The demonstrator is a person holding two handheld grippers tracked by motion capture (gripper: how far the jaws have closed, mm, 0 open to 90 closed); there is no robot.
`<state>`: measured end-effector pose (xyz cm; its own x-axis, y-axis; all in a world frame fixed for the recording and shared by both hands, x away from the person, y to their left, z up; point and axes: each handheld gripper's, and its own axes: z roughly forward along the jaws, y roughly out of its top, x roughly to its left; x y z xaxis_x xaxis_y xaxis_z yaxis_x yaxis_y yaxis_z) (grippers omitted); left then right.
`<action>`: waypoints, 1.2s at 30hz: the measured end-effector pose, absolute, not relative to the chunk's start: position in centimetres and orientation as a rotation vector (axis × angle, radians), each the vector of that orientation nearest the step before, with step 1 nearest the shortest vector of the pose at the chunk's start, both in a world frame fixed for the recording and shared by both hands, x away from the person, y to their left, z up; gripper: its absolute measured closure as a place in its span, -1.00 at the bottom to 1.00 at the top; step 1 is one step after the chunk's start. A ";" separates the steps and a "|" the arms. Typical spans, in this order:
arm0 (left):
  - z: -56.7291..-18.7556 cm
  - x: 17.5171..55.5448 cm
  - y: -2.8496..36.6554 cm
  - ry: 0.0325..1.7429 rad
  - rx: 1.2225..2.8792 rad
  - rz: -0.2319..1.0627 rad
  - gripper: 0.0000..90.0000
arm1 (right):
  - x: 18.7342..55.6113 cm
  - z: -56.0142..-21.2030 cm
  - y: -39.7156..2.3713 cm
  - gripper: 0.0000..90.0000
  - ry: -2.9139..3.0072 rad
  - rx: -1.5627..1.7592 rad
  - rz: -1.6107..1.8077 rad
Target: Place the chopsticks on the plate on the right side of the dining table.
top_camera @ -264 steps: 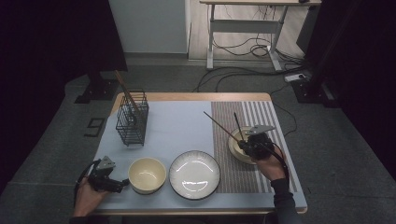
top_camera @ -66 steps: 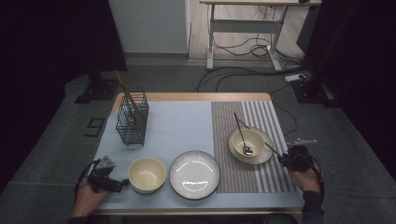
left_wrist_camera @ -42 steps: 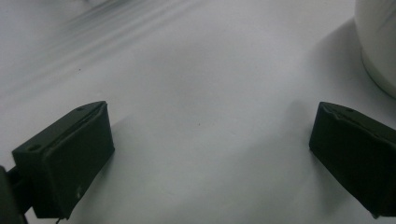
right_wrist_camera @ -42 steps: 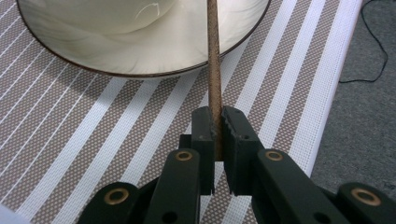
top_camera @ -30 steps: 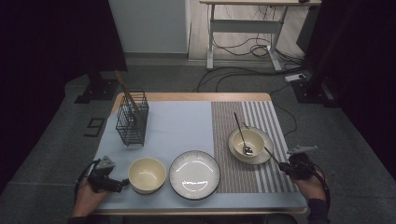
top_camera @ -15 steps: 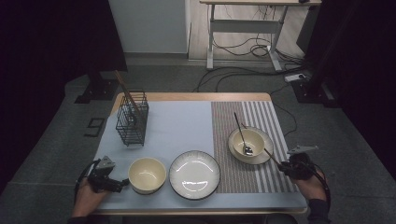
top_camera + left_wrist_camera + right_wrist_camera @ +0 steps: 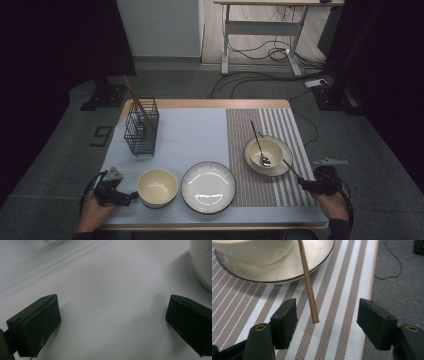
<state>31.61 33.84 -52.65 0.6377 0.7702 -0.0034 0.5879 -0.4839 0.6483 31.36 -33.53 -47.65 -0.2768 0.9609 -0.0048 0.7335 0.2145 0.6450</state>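
Note:
A thin wooden stick (image 7: 308, 282) leans on the rim of a saucer (image 7: 294, 272) that carries a cream bowl (image 7: 263, 151) with a metal spoon (image 7: 264, 160) in it. The stick's (image 7: 291, 169) lower end rests on the striped mat. My right gripper (image 7: 327, 307) has just been opening its jaws. They stand on either side of that end without touching it. This gripper (image 7: 303, 184) sits near the table's right edge. My left gripper (image 7: 112, 302) is open over the pale mat, beside a second cream bowl (image 7: 203, 262), and lies at the front left (image 7: 131, 196).
A wire basket (image 7: 141, 131) with wooden sticks stands at the back left. A white plate (image 7: 208, 186) sits at the front centre, next to the second cream bowl (image 7: 157, 186). The table's right edge (image 7: 372, 285) runs close beside my right gripper.
My right hand came off the bowl to the table's right side, with the stick now leaning on the saucer. The left hand has stayed put.

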 end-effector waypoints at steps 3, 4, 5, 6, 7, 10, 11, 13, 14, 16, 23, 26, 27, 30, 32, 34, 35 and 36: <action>-52.7 31.6 33.8 1.055 2.239 0.384 -1.00 | 31.3 -47.8 -33.4 -0.31 2.066 1.581 0.737; -52.7 31.6 33.8 1.055 2.239 0.384 -1.00 | 31.3 -47.9 -33.4 -0.30 2.066 1.580 0.728; -52.7 31.6 33.8 1.055 2.239 0.384 -1.00 | 31.3 -48.0 -33.4 -0.30 2.066 1.580 0.724; -52.7 31.6 33.8 1.055 2.239 0.384 -1.00 | 31.3 -48.0 -33.4 -0.29 2.067 1.581 0.722; -52.7 31.6 33.8 1.055 2.239 0.384 -1.00 | 31.3 -48.1 -33.5 -0.28 2.074 1.581 0.715; -52.7 31.6 33.8 1.055 2.239 0.384 -1.00 | 31.4 -48.3 -33.7 -0.26 2.071 1.590 0.697; -52.7 31.6 33.8 1.055 2.239 0.384 -1.00 | 31.4 -48.4 -33.9 -0.25 2.064 1.594 0.695; -52.7 31.6 33.8 1.055 2.239 0.384 -1.00 | 31.3 -48.5 -34.1 -0.24 2.055 1.604 0.692; -52.7 31.6 33.8 1.055 2.239 0.384 -1.00 | 31.3 -48.5 -34.2 -0.23 2.051 1.607 0.690; -52.7 31.6 33.8 1.055 2.239 0.384 -1.00 | 31.4 -48.6 -34.5 -0.22 2.048 1.615 0.688; -52.7 31.6 33.8 1.055 2.239 0.383 -1.00 | 31.6 -48.6 -34.8 -0.17 2.033 1.627 0.688; -52.7 31.6 33.8 1.055 2.238 0.383 -1.00 | 31.7 -48.6 -34.9 -0.13 2.033 1.627 0.682; -52.7 31.6 33.8 1.055 2.238 0.383 -1.00 | 31.8 -48.6 -35.0 -0.12 2.032 1.628 0.682; -52.7 31.6 33.8 1.055 2.238 0.383 -1.00 | 31.9 -48.5 -35.1 -0.09 2.026 1.628 0.679; -52.7 31.6 33.8 1.055 2.238 0.383 -1.00 | 32.1 -48.5 -35.1 -0.07 2.024 1.631 0.680; -52.7 31.6 33.8 1.054 2.238 0.383 -1.00 | 32.2 -48.6 -35.1 -0.06 2.024 1.632 0.674; -52.7 31.6 33.8 1.055 2.238 0.383 -1.00 | 32.3 -48.6 -35.2 -0.05 2.025 1.632 0.671; -52.7 31.6 33.8 1.054 2.238 0.383 -1.00 | 32.3 -48.6 -35.2 -0.04 2.027 1.629 0.668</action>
